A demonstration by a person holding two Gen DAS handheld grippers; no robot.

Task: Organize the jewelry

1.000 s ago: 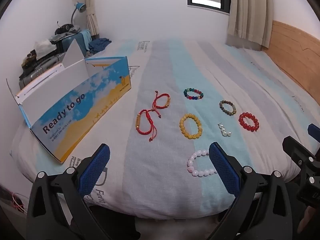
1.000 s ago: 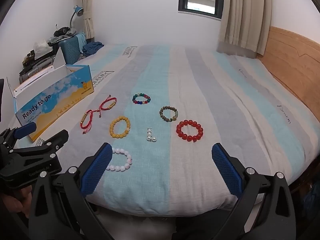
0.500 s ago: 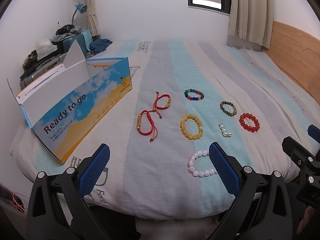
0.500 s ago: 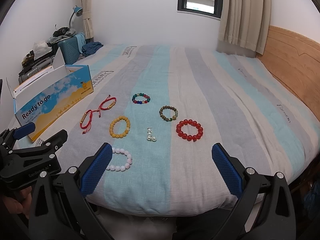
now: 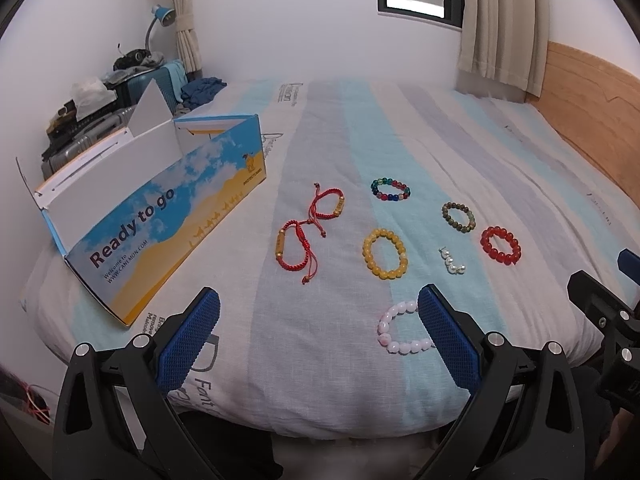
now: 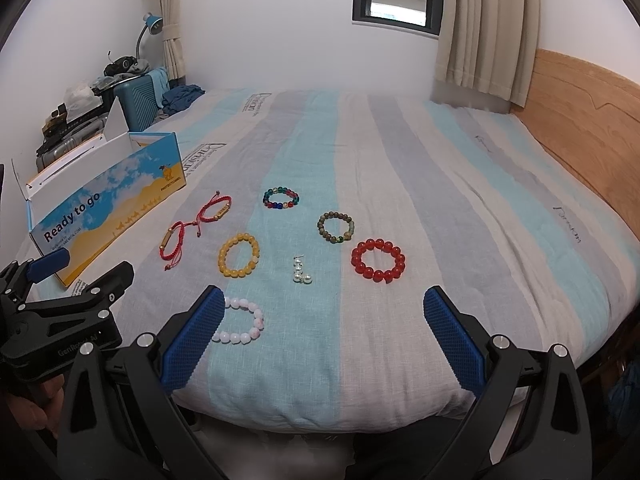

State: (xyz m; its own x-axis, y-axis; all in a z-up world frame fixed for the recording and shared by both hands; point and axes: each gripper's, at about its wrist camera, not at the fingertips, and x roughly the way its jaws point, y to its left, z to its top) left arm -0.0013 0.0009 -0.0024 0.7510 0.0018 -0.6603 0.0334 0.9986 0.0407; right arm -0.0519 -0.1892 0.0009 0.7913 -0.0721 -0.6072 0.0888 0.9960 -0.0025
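Left wrist view: the left gripper (image 5: 318, 340), jaws spread and empty, hides part of the pink bracelet (image 5: 394, 330) at the bed's (image 5: 460, 152) near edge, and the printed cardboard box (image 5: 160, 216) at left stands open with its inside out of sight. Right wrist view: the right gripper (image 6: 320, 338), also spread and empty, covers the pink bracelet's (image 6: 244, 326) left side; past it lie glossy round-bead loops, a red bracelet (image 6: 378, 261), a yellow one (image 6: 239, 255), and small pearls (image 6: 301, 274) between them
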